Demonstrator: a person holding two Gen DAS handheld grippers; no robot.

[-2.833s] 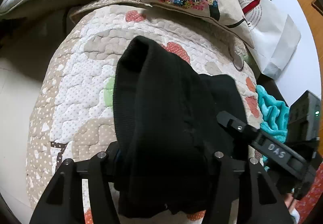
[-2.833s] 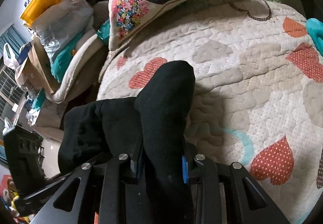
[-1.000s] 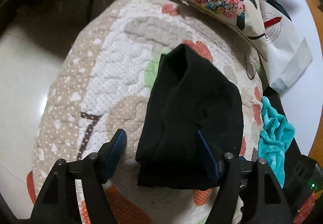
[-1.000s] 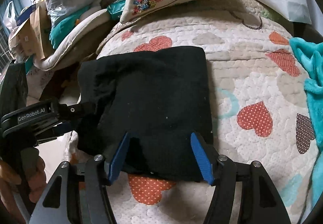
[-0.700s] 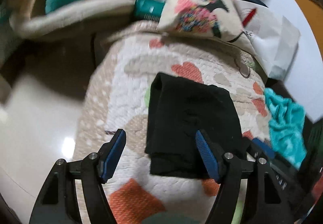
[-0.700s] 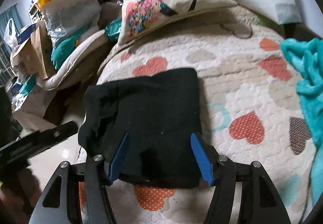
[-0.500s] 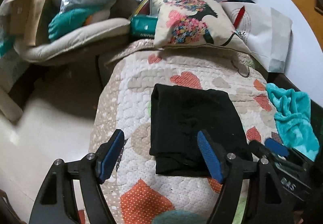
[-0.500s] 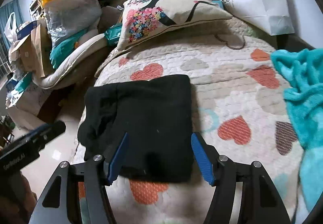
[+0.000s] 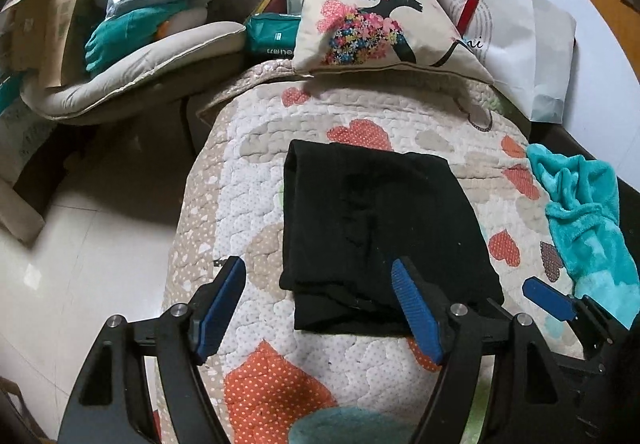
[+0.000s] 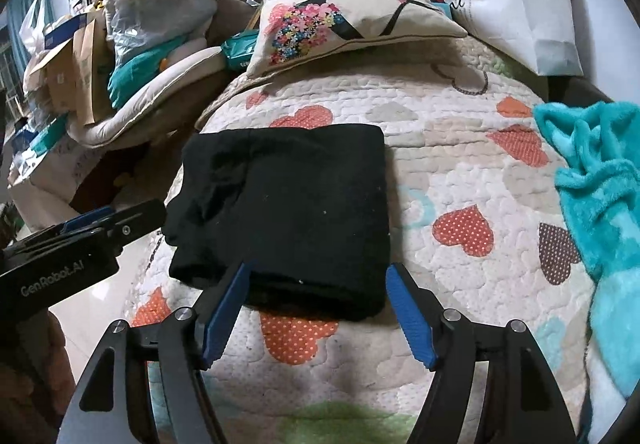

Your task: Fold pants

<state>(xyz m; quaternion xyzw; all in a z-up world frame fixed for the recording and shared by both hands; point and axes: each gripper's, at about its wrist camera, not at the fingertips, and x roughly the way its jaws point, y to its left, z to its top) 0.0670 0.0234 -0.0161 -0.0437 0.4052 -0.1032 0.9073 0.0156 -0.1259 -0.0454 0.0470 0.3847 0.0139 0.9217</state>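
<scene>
The black pants [image 9: 376, 228] lie folded into a thick rectangle on the heart-patterned quilt [image 9: 248, 180]; they also show in the right wrist view [image 10: 288, 212]. My left gripper [image 9: 316, 304] is open and empty, held just short of the bundle's near edge. My right gripper [image 10: 318, 308] is open and empty, also just short of the near edge. The right gripper's blue pad [image 9: 548, 300] shows at the lower right of the left wrist view. The left gripper's body [image 10: 72, 244] shows at the left of the right wrist view.
A floral pillow [image 9: 372, 28] lies at the far end of the quilt, with a white paper bag [image 9: 516, 44] beside it. A teal fleece cloth [image 9: 584, 220] lies at the right. Bags, boxes and a cushion [image 9: 132, 60] pile at the far left above the floor [image 9: 80, 244].
Both grippers let go of the pants, opened and drew back toward me. The pants went from held up to lying folded flat on the quilt.
</scene>
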